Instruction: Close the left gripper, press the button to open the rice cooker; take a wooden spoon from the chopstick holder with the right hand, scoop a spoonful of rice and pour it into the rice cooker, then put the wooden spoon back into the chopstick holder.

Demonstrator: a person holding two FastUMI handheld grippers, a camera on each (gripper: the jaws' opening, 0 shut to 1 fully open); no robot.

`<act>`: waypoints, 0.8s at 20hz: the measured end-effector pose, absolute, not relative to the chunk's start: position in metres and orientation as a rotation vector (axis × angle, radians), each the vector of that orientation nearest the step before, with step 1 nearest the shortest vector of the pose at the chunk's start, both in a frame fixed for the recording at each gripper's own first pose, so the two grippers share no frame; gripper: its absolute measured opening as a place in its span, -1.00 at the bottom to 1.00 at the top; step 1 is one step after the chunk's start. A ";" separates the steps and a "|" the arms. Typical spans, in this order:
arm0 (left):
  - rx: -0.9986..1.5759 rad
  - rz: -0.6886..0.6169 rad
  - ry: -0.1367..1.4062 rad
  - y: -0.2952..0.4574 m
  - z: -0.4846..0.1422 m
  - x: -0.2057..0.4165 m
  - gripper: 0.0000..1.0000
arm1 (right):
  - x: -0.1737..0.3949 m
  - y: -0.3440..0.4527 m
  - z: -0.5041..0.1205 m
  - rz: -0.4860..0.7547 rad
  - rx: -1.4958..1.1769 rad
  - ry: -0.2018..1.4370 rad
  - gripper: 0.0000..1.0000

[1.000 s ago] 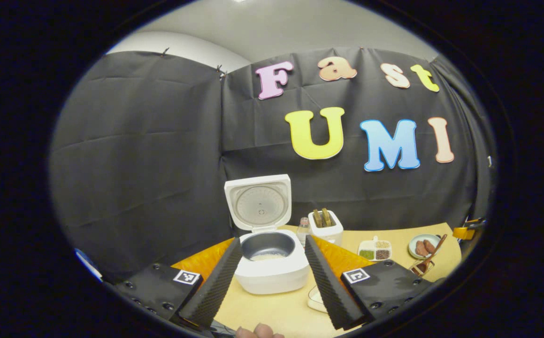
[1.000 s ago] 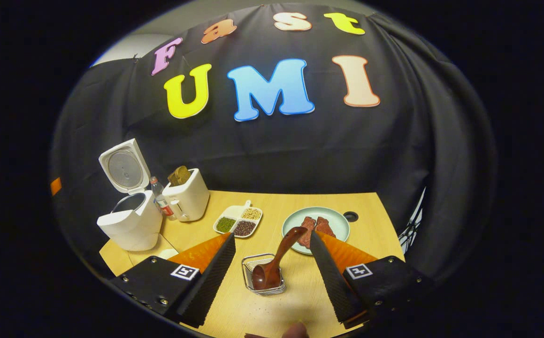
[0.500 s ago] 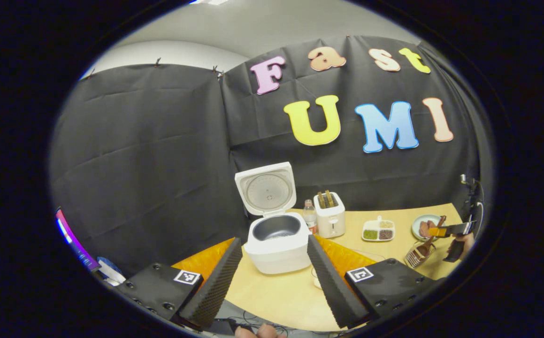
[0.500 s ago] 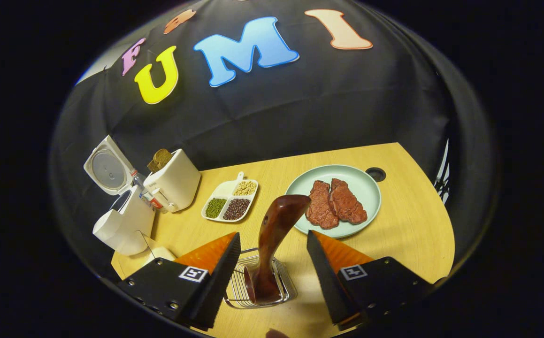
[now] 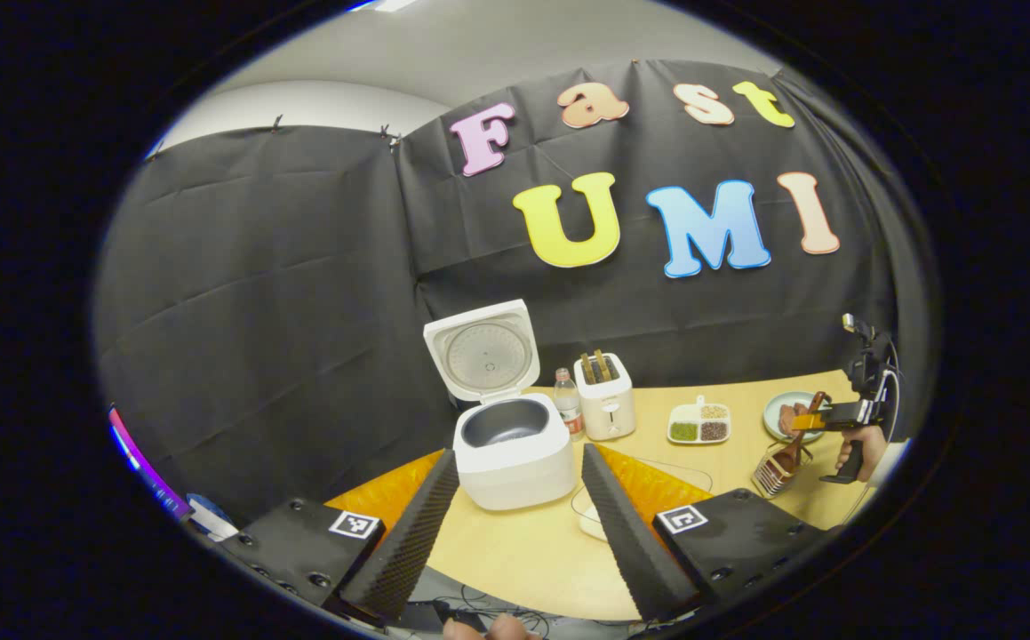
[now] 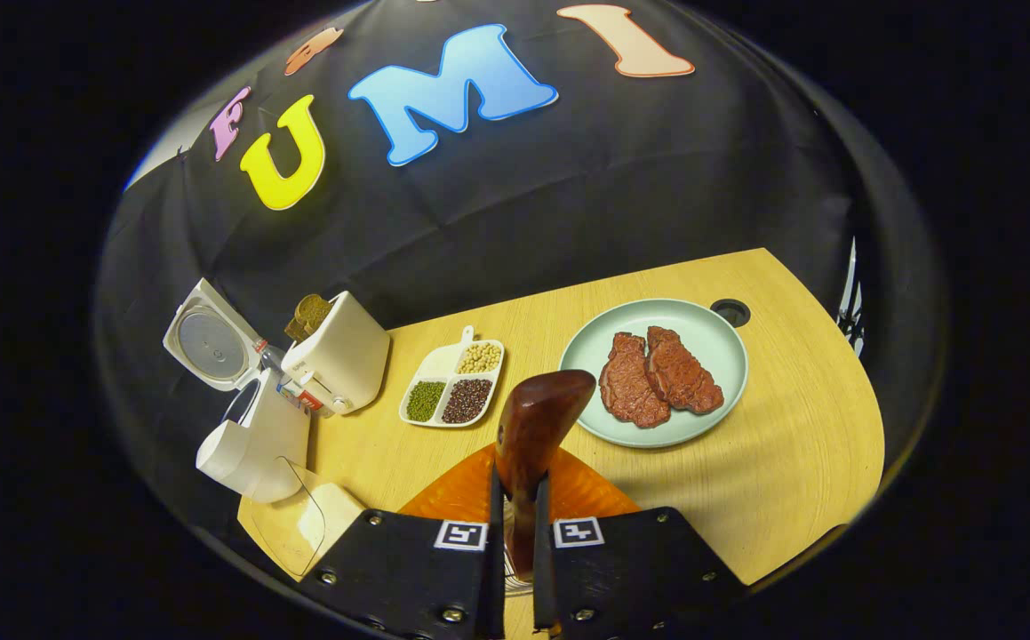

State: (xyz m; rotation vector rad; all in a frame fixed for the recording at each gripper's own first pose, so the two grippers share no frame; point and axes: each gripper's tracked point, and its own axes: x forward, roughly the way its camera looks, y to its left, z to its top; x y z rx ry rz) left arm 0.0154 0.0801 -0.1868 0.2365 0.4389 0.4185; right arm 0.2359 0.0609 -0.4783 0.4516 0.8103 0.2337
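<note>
The white rice cooker [image 5: 515, 449] stands open with its lid [image 5: 482, 356] raised and its dark pot showing. My left gripper [image 5: 515, 524] is open and empty, held back over the table's near edge, well short of the cooker. In the right gripper view, the brown wooden spoon [image 6: 537, 422] stands upright, its handle clamped between the fingers of my right gripper [image 6: 515, 524]. The wire chopstick holder [image 5: 777, 471] holds the spoon's lower end, and the right gripper [image 5: 821, 418] sits on the spoon above it. The cooker [image 6: 252, 440] is far left of that gripper.
A white toaster [image 6: 337, 356] and a small bottle [image 5: 568, 413] stand by the cooker. A divided dish of beans [image 6: 452, 387] and a green plate with meat [image 6: 706, 333] lie behind the spoon. A clear container [image 6: 301, 524] sits near the front edge. A hand [image 5: 861, 449] holds the right gripper.
My right gripper has come down around the spoon handle and shut on it. My left gripper has drawn back from the cooker, still open.
</note>
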 end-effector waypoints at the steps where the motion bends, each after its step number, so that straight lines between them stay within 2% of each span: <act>1: 0.224 0.422 0.431 0.083 -0.186 0.014 1.00 | 0.235 0.058 -0.472 0.232 0.448 0.803 -0.74; 9: 0.120 0.406 0.337 0.124 -0.172 -0.023 1.00 | 0.211 0.064 -0.381 0.235 0.322 0.686 -0.74; 16: 0.005 0.366 0.282 0.214 -0.164 -0.089 0.94 | 0.157 0.165 -0.319 0.255 0.332 0.658 -0.74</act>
